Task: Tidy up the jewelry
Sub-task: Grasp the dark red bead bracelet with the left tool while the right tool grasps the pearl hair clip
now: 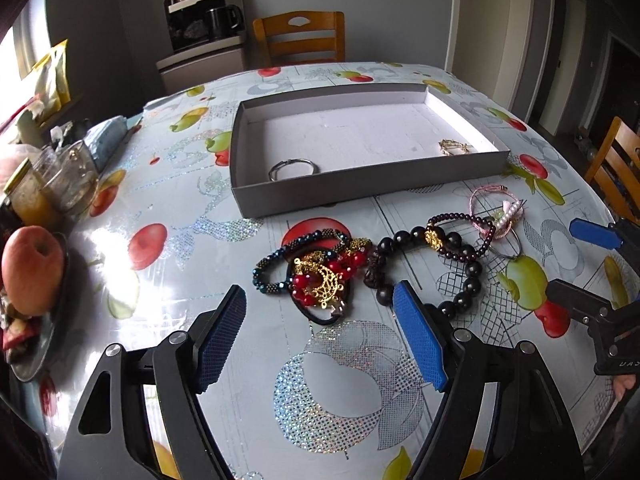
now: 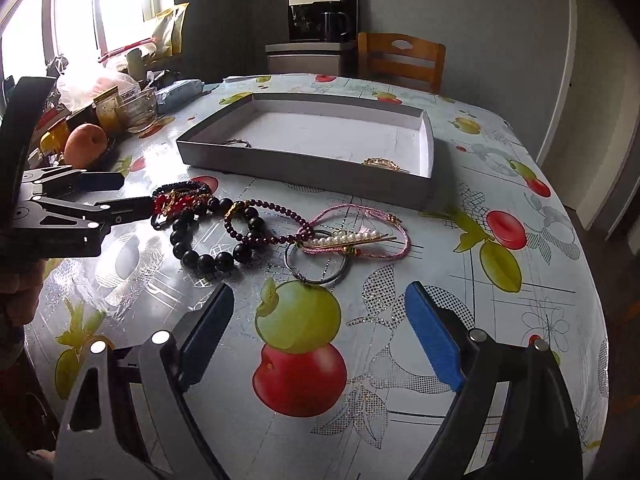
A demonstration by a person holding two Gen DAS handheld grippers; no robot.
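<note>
My left gripper (image 1: 320,312) hangs with its blue-padded jaws spread wide and empty just short of the tangle of red beads and gold filigree (image 1: 320,280), and my right gripper (image 2: 320,320) is likewise agape, nothing between its pads, over the fruit-printed tablecloth (image 2: 500,280). Beyond sits the shallow grey cardboard tray (image 1: 360,188) holding a silver bangle (image 1: 293,169) and a gold piece (image 1: 454,147); nearer me lie the big black bead bracelet (image 2: 216,254), pink cord bracelet (image 2: 360,220) and pearl clip (image 2: 348,237).
</note>
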